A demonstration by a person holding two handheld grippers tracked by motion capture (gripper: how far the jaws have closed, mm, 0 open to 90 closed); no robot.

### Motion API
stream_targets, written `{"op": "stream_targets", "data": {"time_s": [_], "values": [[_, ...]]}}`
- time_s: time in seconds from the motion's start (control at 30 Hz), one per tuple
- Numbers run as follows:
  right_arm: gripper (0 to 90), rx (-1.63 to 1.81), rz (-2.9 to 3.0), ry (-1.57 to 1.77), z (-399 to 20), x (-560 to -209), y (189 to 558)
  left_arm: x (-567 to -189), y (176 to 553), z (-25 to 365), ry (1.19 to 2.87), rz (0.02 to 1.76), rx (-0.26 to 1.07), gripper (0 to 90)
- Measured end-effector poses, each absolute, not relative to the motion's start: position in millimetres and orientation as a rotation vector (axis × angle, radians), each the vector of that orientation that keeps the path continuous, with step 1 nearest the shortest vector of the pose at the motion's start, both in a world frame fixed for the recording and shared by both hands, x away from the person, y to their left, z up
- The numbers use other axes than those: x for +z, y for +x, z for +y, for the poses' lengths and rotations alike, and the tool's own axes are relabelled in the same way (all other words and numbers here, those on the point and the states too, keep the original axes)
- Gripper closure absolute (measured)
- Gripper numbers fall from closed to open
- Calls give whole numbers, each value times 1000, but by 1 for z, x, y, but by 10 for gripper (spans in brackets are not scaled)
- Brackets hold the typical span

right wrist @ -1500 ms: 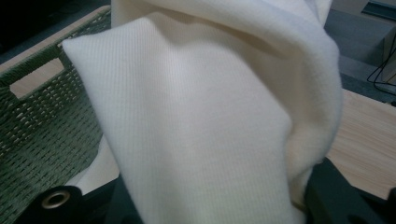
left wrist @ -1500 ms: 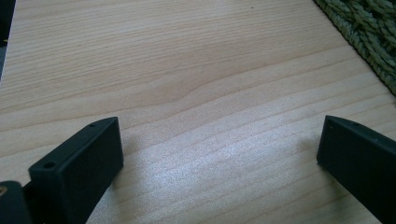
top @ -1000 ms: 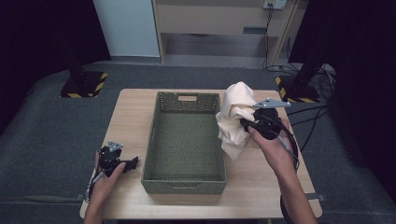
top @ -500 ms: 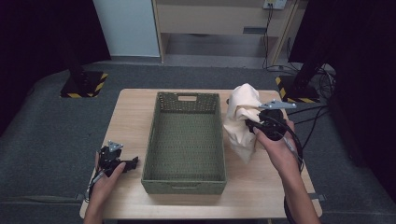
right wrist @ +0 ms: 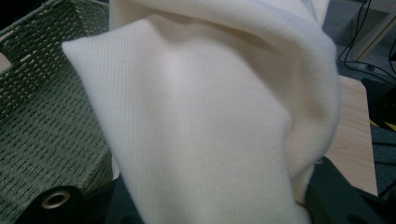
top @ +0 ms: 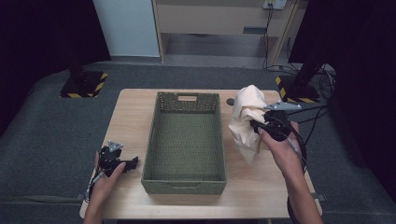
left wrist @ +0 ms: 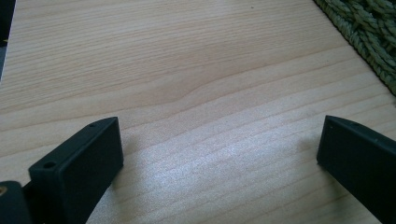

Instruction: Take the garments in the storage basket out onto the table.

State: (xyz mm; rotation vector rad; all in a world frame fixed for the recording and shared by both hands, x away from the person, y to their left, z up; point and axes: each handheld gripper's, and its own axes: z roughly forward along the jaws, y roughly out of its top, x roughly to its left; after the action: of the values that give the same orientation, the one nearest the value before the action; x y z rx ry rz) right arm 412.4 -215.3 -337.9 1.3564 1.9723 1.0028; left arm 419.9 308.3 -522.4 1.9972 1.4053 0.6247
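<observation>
Now cream cloth [top: 246,122] clamped in right gripper [top: 256,125] (lifted), just beside basket [top: 150,148].

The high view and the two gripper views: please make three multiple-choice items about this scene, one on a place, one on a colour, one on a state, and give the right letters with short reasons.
1. Where is the cream cloth?
A. inside the basket
B. held up beside the basket's right side
C. flat at the table's left edge

2. What colour is the woven basket?
A. green
B. red
C. white

3. How do the jaws of the left gripper stand?
A. shut on the cloth
B. shut on the basket rim
C. open over bare table

Answers: 1 B, the right gripper holds it up there; 2 A, its weave is olive green; 3 C, bare wood lies between the jaws.
</observation>
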Motion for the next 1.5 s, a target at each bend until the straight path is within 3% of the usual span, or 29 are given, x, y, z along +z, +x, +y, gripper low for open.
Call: {"op": "stream_targets", "data": {"time_s": [0.4, 1.5], "values": [[591, 962, 1976, 1388, -220, -349, 428, -522, 420, 308, 1997, 1405, 625, 0], [585, 918, 2007, 1497, -212, -428, 500, -522, 420, 308, 1998, 1404, 625, 0]]}}
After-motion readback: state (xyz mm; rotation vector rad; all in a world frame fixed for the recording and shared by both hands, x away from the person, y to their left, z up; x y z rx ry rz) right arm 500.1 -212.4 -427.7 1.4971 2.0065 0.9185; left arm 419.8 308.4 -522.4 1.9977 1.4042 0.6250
